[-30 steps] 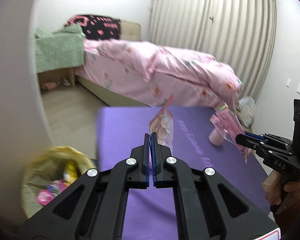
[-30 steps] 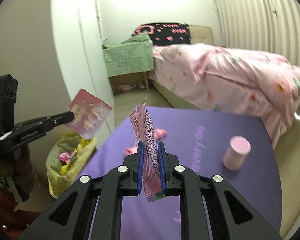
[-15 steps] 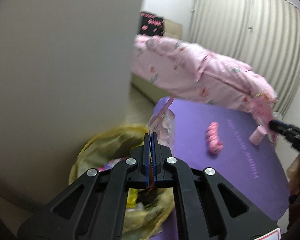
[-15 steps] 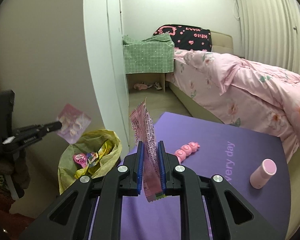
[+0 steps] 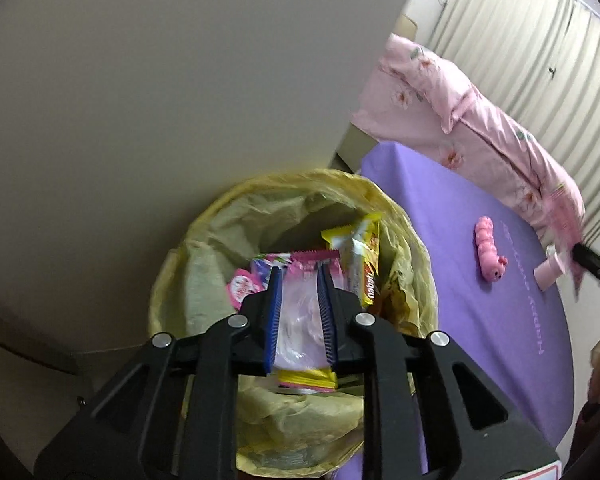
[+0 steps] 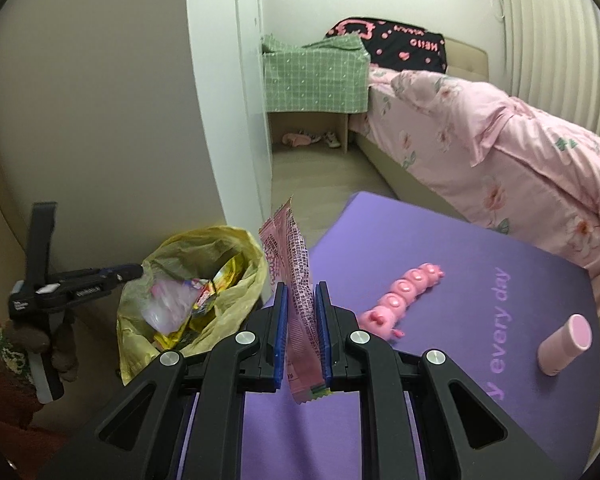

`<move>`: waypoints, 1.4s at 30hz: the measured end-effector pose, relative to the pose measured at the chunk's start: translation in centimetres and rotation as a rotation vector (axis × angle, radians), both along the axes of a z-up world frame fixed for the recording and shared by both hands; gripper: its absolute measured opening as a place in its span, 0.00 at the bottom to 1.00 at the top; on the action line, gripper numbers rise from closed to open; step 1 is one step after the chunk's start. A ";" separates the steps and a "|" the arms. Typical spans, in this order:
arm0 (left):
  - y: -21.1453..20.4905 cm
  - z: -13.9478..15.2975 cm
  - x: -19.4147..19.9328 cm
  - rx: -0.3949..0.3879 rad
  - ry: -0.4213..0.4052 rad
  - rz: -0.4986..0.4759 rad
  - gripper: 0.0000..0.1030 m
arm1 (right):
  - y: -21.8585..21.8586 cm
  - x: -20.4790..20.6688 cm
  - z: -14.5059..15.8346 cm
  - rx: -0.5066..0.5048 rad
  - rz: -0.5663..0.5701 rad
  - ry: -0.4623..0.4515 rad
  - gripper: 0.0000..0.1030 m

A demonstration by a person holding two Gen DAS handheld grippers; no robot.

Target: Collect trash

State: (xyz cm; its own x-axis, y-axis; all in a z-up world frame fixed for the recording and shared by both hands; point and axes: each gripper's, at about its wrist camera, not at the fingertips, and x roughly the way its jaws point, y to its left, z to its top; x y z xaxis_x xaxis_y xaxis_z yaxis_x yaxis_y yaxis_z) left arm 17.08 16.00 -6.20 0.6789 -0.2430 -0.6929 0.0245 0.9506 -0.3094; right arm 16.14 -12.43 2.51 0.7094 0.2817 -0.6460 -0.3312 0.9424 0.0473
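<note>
My left gripper (image 5: 299, 280) hangs open over the bin with the yellow bag (image 5: 220, 216). A pale pink wrapper (image 5: 300, 320) lies loose between and below its jaws, among several other wrappers in the bag. In the right wrist view the left gripper (image 6: 134, 269) sits at the bag's rim (image 6: 204, 240) with the blurred pale wrapper (image 6: 168, 306) under it. My right gripper (image 6: 301, 292) is shut on a pink printed wrapper (image 6: 292, 264) and holds it upright above the purple table (image 6: 440, 240), right of the bin.
A pink caterpillar toy (image 6: 404, 294) and a pink cylinder (image 6: 564, 344) lie on the purple table. A white wall edge (image 6: 236, 120) stands behind the bin. A bed with a pink quilt (image 6: 500, 144) fills the back right.
My left gripper swung left over the bin, tipped down and opened, letting go of the pale pink wrapper into the bag. My right gripper moved slightly toward the bin, still holding its wrapper.
</note>
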 end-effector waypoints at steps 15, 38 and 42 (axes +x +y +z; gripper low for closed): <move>4.6 5.1 -6.9 0.052 -0.182 0.121 0.40 | 12.8 5.2 -5.9 0.017 0.202 0.148 0.14; -1.3 5.7 -8.9 0.064 -0.191 0.061 0.59 | 7.4 -0.4 -3.9 0.090 0.142 0.096 0.37; -5.7 5.6 -9.7 0.091 -0.168 0.012 0.67 | 3.1 -4.8 -2.2 0.121 0.074 0.043 0.39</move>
State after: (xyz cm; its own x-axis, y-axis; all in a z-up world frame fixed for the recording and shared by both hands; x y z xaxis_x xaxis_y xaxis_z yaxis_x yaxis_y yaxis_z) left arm 7.39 10.31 -0.61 0.7891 -0.1762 -0.5885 0.0573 0.9749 -0.2150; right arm 11.33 -9.37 0.27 0.6563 0.4102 -0.6333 -0.3952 0.9018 0.1746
